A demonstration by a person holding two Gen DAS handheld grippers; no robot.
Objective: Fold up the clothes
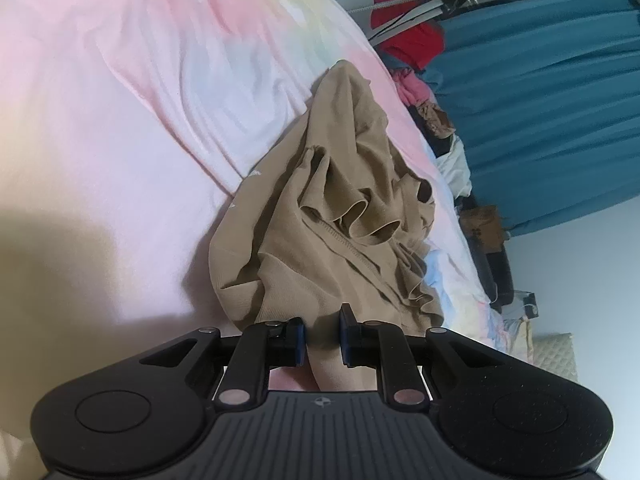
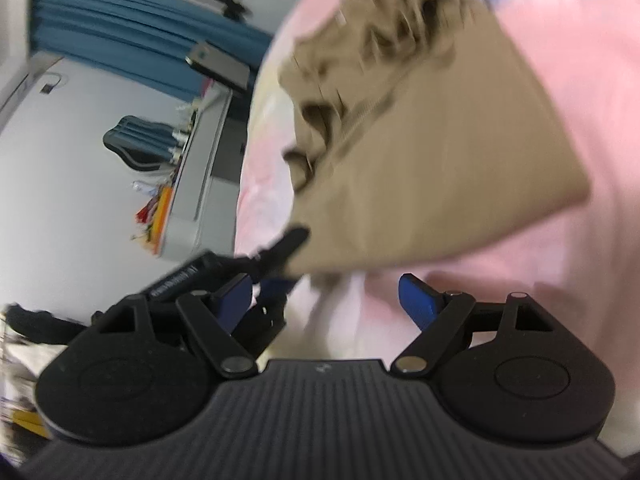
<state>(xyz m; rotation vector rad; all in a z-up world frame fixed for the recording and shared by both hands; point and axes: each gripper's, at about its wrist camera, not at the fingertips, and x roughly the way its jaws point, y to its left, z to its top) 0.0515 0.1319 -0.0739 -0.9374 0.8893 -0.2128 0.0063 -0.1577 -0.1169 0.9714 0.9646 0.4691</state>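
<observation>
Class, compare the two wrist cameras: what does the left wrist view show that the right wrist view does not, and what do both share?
Only the left wrist view shows the red garment and the cardboard box beyond the bed. Only the right wrist view shows the grey shelf with colourful items and the other gripper's black parts by the garment's corner. Both share the tan garment, the pastel bedsheet and the blue curtain.

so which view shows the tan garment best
The left wrist view: the tan garment is sharp there, bunched in folds on the pink sheet, its seam visible. The right wrist view shows it blurred by motion, though one flatter panel and a corner show.
</observation>
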